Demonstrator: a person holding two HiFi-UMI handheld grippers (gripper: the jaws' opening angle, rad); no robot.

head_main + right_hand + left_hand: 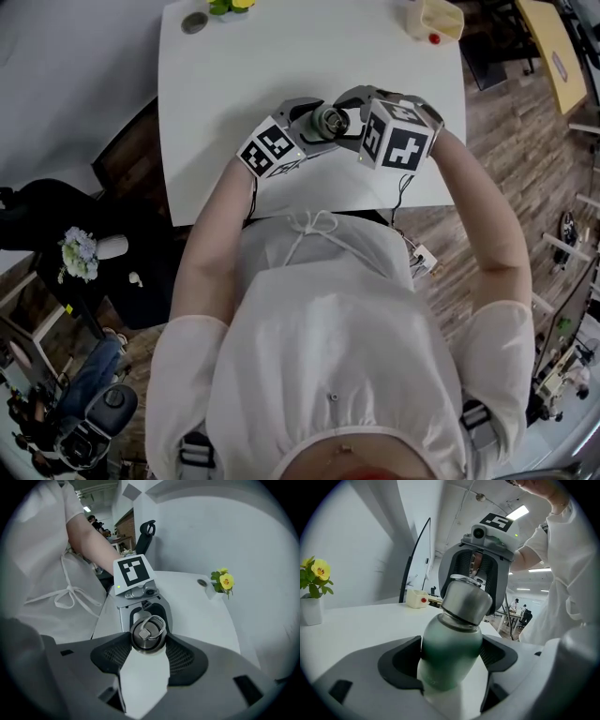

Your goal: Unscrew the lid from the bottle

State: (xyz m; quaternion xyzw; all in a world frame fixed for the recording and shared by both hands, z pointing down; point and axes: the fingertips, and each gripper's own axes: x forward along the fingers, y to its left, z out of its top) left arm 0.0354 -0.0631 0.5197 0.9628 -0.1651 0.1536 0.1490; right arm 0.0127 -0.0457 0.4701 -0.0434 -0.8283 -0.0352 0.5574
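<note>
view from above a person in a white top holding two grippers over a white table (281, 66), near the middle of its front edge. there is one bottle (330, 119), matte green with a silver metal lid (466, 599), and it is held up between the two tools rather than standing on the table. the left gripper (452, 663) has its dark jaws pressed against both sides of the green body, and the bottle leans to the right in that gripper's view. the right gripper (148, 644) comes down from above, its two jaws closed against the sides of the lid, which sits on the bottle's neck. one wire ring with a small square tab lies on top of the lid. each gripper carries one cube printed with black-and-white square markers; these are patterns, not letters. a faint mark low on the bottle is too small to read. along the table's far edge sit three other things: one small white pot of yellow flowers (314, 573), one round grey disc (194, 22) just beside it towards the far left corner, and one cream box with a red button (439, 19) at the far right corner.
</note>
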